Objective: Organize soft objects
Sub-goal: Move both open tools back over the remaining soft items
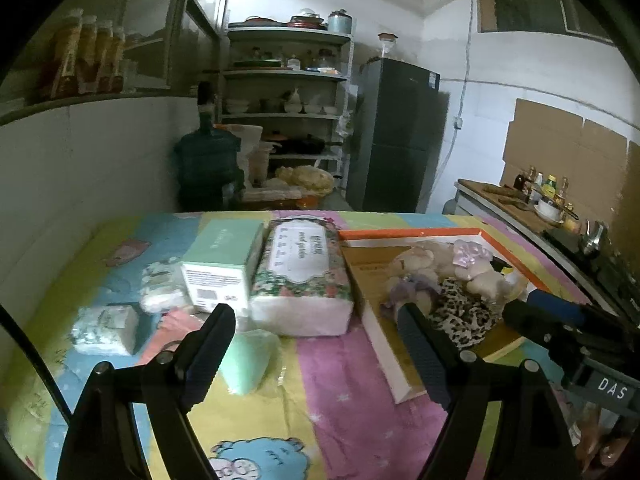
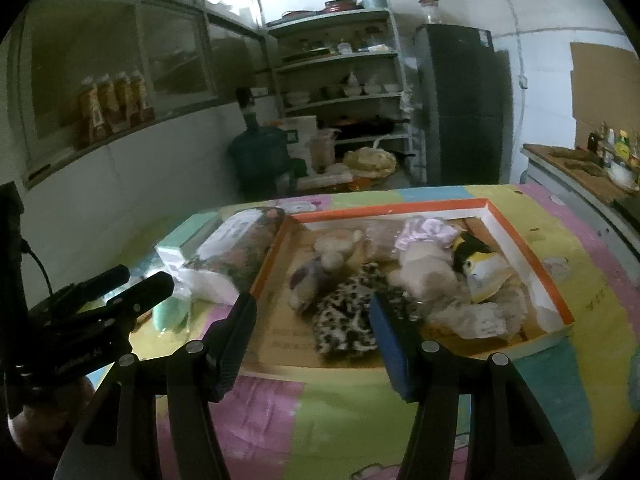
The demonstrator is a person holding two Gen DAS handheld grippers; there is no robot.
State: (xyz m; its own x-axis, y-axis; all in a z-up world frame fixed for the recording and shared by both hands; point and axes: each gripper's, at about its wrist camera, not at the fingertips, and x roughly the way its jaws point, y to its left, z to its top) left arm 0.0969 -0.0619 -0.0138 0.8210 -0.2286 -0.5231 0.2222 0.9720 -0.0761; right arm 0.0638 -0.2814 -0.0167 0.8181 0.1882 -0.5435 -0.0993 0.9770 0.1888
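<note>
Both grippers tilt down over the table's [image 1: 320, 380] near edge: left gripper [image 1: 316, 328] and right gripper [image 2: 312, 320] gape wide, empty.

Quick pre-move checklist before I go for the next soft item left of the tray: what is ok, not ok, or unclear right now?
1. Left gripper open and empty: ok.
2. Right gripper open and empty: ok.
3. Orange-rimmed tray flat on the table, open top: ok.
4. Room in the tray: not ok on the far side, crowded with plush toys and leopard-print cloth; bare floor shows at the near left.
5. Mint soft piece just ahead of the left gripper, nothing on top of it: ok.
6. Whether its clear wrapper is sealed: cannot tell.
</note>
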